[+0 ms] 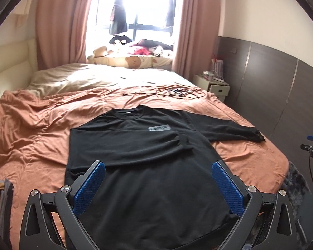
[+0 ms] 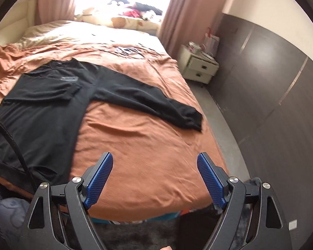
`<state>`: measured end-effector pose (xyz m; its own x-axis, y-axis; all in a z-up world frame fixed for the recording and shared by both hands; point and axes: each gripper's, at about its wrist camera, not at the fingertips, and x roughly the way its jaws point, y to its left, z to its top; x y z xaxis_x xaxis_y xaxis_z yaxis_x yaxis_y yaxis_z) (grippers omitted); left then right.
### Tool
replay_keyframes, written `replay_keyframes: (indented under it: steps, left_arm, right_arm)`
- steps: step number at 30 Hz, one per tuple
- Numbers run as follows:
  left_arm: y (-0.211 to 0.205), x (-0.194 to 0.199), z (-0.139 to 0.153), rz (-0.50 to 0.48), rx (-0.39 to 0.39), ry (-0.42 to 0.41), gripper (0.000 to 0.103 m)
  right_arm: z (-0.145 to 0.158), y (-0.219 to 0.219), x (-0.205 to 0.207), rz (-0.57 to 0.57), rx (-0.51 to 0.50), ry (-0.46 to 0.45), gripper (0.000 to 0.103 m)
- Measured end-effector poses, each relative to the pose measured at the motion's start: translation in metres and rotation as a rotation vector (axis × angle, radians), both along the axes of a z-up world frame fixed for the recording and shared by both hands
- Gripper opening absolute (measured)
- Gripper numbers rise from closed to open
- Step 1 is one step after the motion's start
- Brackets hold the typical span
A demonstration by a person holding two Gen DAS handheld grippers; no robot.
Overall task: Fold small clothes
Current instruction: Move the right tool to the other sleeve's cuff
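Note:
A black long-sleeved shirt (image 1: pixel 148 166) lies flat on the orange bedspread (image 1: pixel 31 137), chest print up. Its left sleeve is folded across the chest; the other sleeve (image 1: pixel 229 131) stretches out to the right. My left gripper (image 1: pixel 158 166) hovers open above the shirt's lower body, nothing between its blue pads. In the right wrist view the shirt (image 2: pixel 41 108) lies at the left and the outstretched sleeve (image 2: pixel 152 104) reaches toward the bed's right edge. My right gripper (image 2: pixel 154 158) stands open over bare bedspread (image 2: pixel 146 156) near the bed's front edge, short of the cuff.
A tangle of cables (image 1: pixel 177 92) lies on the bed beyond the collar. A white bedside cabinet (image 2: pixel 200 66) stands at the right by a dark wall. Soft toys (image 1: pixel 106 51) fill the window ledge. Folded clothes (image 1: pixel 2 189) sit at the bed's left edge.

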<state>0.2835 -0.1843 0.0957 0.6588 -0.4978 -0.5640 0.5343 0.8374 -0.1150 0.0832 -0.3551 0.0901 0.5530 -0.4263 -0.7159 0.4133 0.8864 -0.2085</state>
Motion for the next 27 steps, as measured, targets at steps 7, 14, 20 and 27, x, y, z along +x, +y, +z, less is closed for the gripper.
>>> replay_keyframes:
  steps: [7,14,20,27]
  left_arm:
    - [-0.036,0.018,-0.013,-0.032,-0.023,0.070,0.103]
    - [-0.067,0.048,-0.027,-0.020,-0.024,0.103,0.103]
    - [-0.093,0.075,-0.042,-0.022,-0.016,0.117,0.103]
    - [-0.115,0.111,-0.062,-0.031,-0.029,0.167,0.103]
  right_arm:
    - [-0.023,-0.047,0.012,-0.052,0.141,-0.112,0.082]
    - [-0.065,-0.094,0.047,-0.122,0.209,-0.114,0.097]
    - [-0.092,-0.144,0.068,-0.201,0.341,-0.195,0.097]
    - [-0.130,-0.189,0.085,-0.257,0.486,-0.268,0.097]
